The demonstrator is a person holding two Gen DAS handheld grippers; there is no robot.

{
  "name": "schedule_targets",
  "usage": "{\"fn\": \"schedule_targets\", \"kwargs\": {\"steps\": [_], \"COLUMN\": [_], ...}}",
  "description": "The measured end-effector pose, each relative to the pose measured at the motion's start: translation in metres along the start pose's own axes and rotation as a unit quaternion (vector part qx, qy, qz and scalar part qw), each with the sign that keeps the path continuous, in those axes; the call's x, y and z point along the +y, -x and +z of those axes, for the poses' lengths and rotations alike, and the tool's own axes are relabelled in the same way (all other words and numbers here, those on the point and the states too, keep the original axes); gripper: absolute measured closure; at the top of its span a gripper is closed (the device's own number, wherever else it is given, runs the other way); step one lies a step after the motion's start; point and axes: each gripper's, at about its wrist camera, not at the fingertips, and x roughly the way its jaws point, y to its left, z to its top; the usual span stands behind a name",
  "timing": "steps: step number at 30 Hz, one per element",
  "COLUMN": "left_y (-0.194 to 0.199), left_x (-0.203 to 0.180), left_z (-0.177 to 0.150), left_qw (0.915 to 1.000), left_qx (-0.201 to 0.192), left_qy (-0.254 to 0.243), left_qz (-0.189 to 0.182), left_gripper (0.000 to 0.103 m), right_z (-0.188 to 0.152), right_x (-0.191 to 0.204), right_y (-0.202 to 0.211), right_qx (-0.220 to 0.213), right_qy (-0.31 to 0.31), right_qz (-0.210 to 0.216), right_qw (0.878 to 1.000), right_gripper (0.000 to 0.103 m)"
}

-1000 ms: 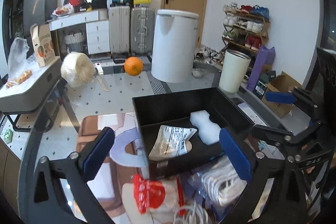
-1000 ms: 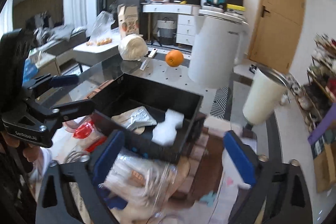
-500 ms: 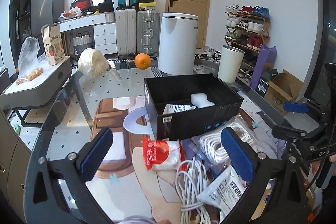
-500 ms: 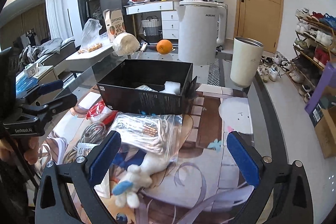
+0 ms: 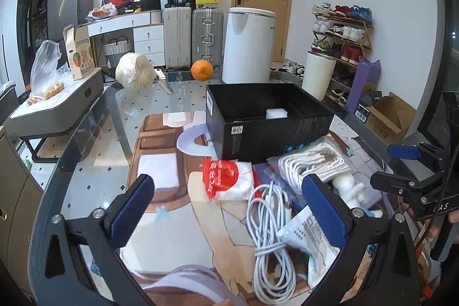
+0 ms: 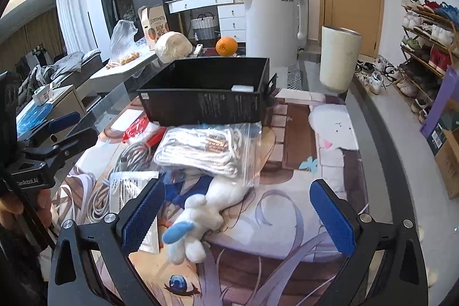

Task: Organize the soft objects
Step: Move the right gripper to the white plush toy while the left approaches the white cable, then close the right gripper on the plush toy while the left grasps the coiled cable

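A black box [image 5: 269,122] [image 6: 206,93] stands on the glass table with a white foam piece [image 5: 276,113] inside. In front of it lie a red-and-white packet [image 5: 226,181], a clear bag of white rope [image 6: 206,148] [image 5: 312,165], a coiled white cable [image 5: 272,228], a printed white pouch [image 5: 309,234] and a white plush toy with blue ear [image 6: 198,220]. My left gripper [image 5: 229,208] is open and empty above the cable and packet. My right gripper [image 6: 235,214] is open and empty, just above the plush toy.
An orange [image 5: 202,70], a wrapped cabbage-like ball [image 5: 134,75], a white appliance [image 5: 248,45] and a cream tumbler [image 6: 338,59] stand behind the box. A printed mat [image 6: 287,177] covers the table. The table edge curves at right [image 6: 381,151].
Both grippers have pulled back and down from over the box to the pile in front of it. Both have stayed open and empty.
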Motion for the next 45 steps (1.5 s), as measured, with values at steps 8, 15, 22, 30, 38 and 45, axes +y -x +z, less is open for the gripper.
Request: {"fn": "schedule_targets", "kwargs": {"steps": [8, 15, 22, 30, 38, 45], "left_y": [-0.005, -0.006, -0.007, -0.008, -0.01, -0.015], "left_x": [-0.001, -0.001, -0.004, 0.001, 0.001, -0.006], "left_z": [-0.014, -0.025, -0.03, -0.033, -0.034, -0.037], "left_qw": [0.9999, 0.9999, 0.9993, 0.999, 0.9986, 0.9958], "left_qx": [0.007, 0.006, 0.019, 0.031, 0.04, 0.067], "left_qy": [-0.009, -0.011, -0.031, -0.032, -0.034, -0.062], "left_qz": [0.008, 0.003, 0.009, 0.006, -0.007, -0.002], "left_gripper": [0.0, 0.0, 0.0, 0.0, 0.0, 0.0], "right_z": [-0.013, -0.021, -0.024, -0.028, -0.036, -0.037], "right_x": [0.003, 0.009, 0.01, 0.0, -0.019, -0.019], "right_y": [-0.012, -0.029, -0.047, -0.043, -0.031, -0.03], "right_qx": [0.019, 0.043, 0.066, 0.069, 0.067, 0.068], "right_qy": [-0.003, -0.007, -0.017, -0.021, -0.033, -0.032], "right_qz": [-0.002, -0.003, -0.023, -0.032, -0.058, -0.059], "right_qw": [1.0, 0.999, 0.997, 0.997, 0.996, 0.995], "right_gripper": [0.001, 0.001, 0.001, 0.001, 0.001, 0.001]}}
